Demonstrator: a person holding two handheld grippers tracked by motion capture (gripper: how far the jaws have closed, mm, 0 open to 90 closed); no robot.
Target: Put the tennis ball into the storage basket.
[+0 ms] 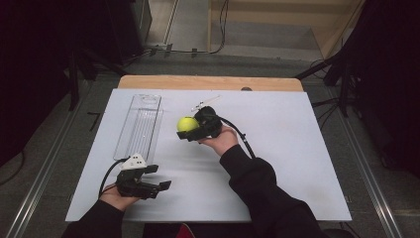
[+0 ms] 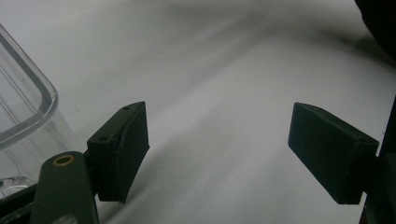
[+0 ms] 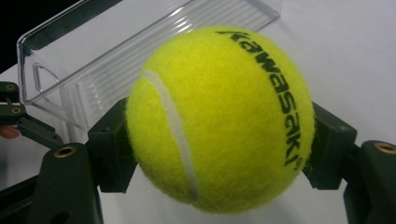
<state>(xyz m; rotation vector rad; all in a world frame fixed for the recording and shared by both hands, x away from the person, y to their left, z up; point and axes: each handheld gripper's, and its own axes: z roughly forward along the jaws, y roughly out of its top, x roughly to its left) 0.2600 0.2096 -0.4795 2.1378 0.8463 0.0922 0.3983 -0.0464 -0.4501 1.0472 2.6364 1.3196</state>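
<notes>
In the high view, the right gripper holds a yellow tennis ball above the white tabletop, near the middle and just right of a clear plastic tray that lies at the far left. The left gripper waits at the near left with its jaws spread and nothing between them. I think the ball could slip out here, because it is round and fuzzy and the pads touch it only at two small places. If it is released too high over the tray, it may bounce out and roll off the tabletop.

In the left gripper view, the jaws stand wide apart over bare tabletop, and a rounded corner of the tray is just beside the left jaw. This closeness is hard to judge from above; a careless move could push the tray.

In the right gripper view, the jaws press the ball on both its sides. Black letters and the white seam are visible here, and the tray lies open behind the ball, with ribs on its floor.
</notes>
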